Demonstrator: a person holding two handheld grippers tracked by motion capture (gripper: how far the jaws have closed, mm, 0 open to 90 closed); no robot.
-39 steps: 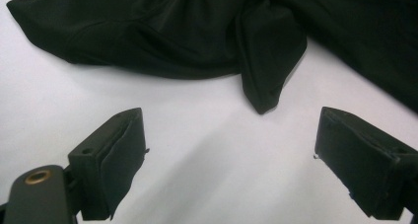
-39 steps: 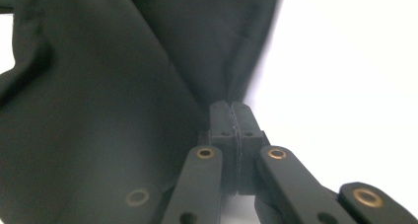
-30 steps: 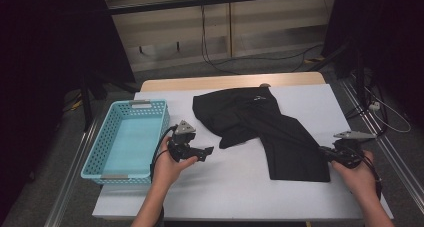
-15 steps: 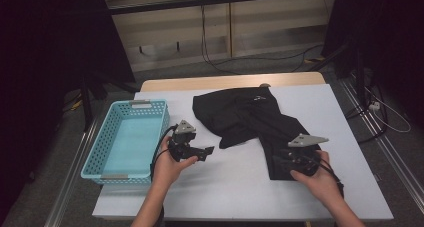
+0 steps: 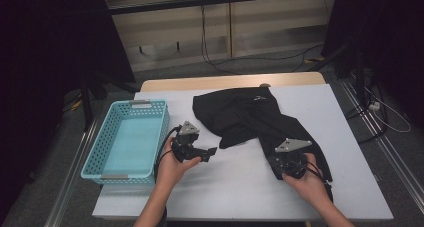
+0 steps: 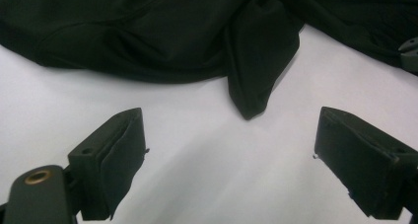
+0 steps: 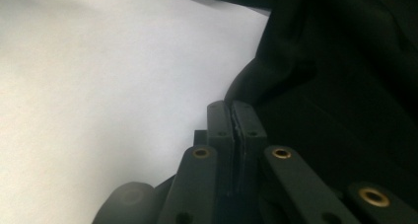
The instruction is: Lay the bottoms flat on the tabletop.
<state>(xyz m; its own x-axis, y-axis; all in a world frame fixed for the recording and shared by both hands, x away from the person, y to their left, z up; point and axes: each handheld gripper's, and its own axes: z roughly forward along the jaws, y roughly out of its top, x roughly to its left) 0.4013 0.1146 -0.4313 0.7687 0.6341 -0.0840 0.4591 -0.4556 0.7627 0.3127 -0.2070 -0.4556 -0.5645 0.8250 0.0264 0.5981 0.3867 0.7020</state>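
White table (image 5: 240, 187), dim room

No text, label or number can be read; a small pale mark on the black garment (image 5: 260, 114) is illegible.

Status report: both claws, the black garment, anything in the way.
Left claw open, short of the black garment. Right claw just closed at the garment's edge; cloth pinched or not, can't tell. Teal basket sits left, nothing blocking.
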